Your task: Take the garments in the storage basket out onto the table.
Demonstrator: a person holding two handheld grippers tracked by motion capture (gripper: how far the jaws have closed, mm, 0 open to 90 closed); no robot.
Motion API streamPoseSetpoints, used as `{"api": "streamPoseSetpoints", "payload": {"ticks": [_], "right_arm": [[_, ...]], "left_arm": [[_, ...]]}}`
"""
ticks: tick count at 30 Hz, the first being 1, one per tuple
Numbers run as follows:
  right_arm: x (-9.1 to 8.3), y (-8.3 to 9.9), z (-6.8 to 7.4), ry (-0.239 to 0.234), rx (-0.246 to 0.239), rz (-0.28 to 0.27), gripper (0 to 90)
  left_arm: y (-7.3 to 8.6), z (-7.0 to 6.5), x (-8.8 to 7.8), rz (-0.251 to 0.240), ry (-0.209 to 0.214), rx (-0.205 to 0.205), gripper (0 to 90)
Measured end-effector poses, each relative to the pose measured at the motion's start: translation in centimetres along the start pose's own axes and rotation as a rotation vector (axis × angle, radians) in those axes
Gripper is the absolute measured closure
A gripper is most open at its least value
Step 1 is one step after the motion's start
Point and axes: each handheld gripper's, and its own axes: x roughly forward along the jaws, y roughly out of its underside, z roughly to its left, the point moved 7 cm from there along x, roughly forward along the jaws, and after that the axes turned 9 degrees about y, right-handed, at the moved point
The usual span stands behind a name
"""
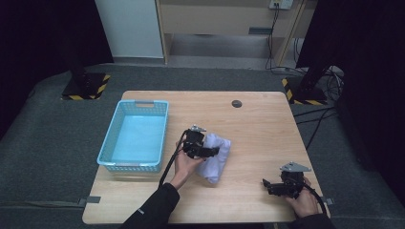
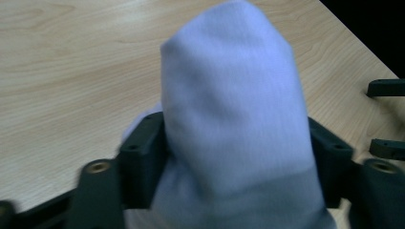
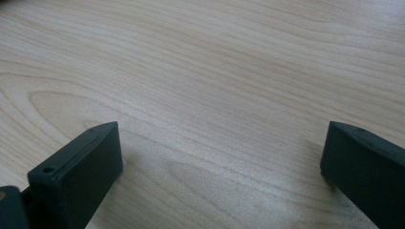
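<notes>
High view: wooden table [image 1: 258,124]; pale blue basket [image 1: 136,136] at the 9 o'clock side. White cloth [image 1: 216,157], bunched, lies near the table's centre. Left gripper [image 1: 203,150] rests on the cloth's 9 o'clock edge, held by the left hand [image 1: 185,164]. Right gripper [image 1: 272,185] sits at 5 o'clock, well apart from the cloth, jaws toward 9 o'clock.

Left gripper view: cloth [image 2: 234,124] stands between the jaws, which are partly spread, one on each flank; whether the pads press cannot be told.

Right gripper view: jaws spread wide at 7 and 4 o'clock, bare table [image 3: 205,86] between, nothing held.
</notes>
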Motion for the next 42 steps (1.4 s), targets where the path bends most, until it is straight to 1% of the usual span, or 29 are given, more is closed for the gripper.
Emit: {"api": "streamPoseSetpoints", "payload": {"ticks": [3, 4, 7, 10, 12, 15, 16, 17, 20, 21, 22, 23, 27, 30, 31, 32, 34, 35, 37, 38, 42], "right_arm": [[0.0, 0.0, 0.0, 0.0, 0.0, 0.0, 0.7], [0.0, 0.0, 0.0, 0.0, 0.0, 0.0, 0.7], [0.0, 0.0, 0.0, 0.0, 0.0, 0.0, 0.7], [0.0, 0.0, 0.0, 0.0, 0.0, 0.0, 0.7], [0.0, 0.0, 0.0, 0.001, 0.0, 0.0, 0.7], [0.0, 0.0, 0.0, 0.001, 0.0, 0.001, 0.6], [0.0, 0.0, 0.0, 0.001, 0.0, 0.001, 0.6], [0.0, 0.0, 0.0, 0.001, 0.0, 0.001, 0.6], [0.0, 0.0, 0.0, 0.001, 0.0, 0.001, 0.6], [0.0, 0.0, 0.0, 0.001, 0.0, 0.001, 0.6], [0.0, 0.0, 0.0, 0.002, 0.0, 0.001, 0.6], [0.0, 0.0, 0.0, 0.002, 0.0, 0.001, 0.6], [0.0, 0.0, 0.0, 0.002, -0.001, 0.001, 0.6], [0.0, 0.0, 0.0, 0.002, 0.0, 0.002, 0.6], [0.0, 0.0, 0.0, 0.002, -0.001, 0.001, 0.6], [0.0, 0.0, 0.0, 0.002, -0.002, 0.001, 0.6], [0.0, 0.0, 0.0, 0.002, -0.001, 0.001, 0.6], [0.0, 0.0, 0.0, 0.002, -0.001, 0.002, 0.6], [0.0, 0.0, 0.0, 0.002, -0.001, 0.002, 0.6], [0.0, 0.0, 0.0, 0.002, -0.001, 0.002, 0.6], [0.0, 0.0, 0.0, 0.003, -0.001, 0.002, 0.6]], "left_arm": [[0.0, -0.2, 0.0, 0.0, 0.02, -0.005, 20.3], [0.0, -0.3, -0.1, -0.001, 0.03, -0.012, 18.4], [0.0, -0.2, -0.3, 0.004, 0.042, -0.033, 14.9], [0.0, -0.1, -0.6, 0.015, 0.039, -0.038, 12.2], [0.1, -0.1, -0.9, 0.019, 0.035, -0.038, 12.1], [0.3, -0.2, -1.8, 0.022, 0.048, -0.054, 11.1], [0.3, -0.2, -1.8, 0.022, 0.048, -0.054, 11.0], [0.4, -0.2, -2.3, 0.015, 0.058, -0.067, 10.8], [0.6, -0.1, -2.9, 0.005, 0.062, -0.08, 10.6], [0.8, -0.1, -3.5, -0.014, 0.069, -0.088, 10.5], [0.8, -0.1, -3.5, -0.014, 0.069, -0.088, 10.4], [0.9, -0.1, -4.2, -0.034, 0.067, -0.079, 10.4], [1.3, -0.2, -5.3, -0.073, 0.077, -0.068, 9.8], [1.5, -0.2, -6.0, -0.096, 0.089, -0.06, 9.2], [1.5, -0.2, -6.0, -0.096, 0.089, -0.06, 9.0], [1.7, -0.2, -6.3, -0.112, 0.092, -0.054, 8.8], [2.0, -0.2, -6.6, -0.125, 0.098, -0.047, 8.6], [2.2, -0.1, -6.6, -0.123, 0.094, -0.046, 8.3], [2.5, -0.1, -6.8, -0.12, 0.1, -0.045, 7.6], [2.6, -0.1, -6.8, -0.122, 0.102, -0.044, 5.9], [2.7, -0.5, -7.0, -0.133, 0.128, -0.042, 4.9]]}}
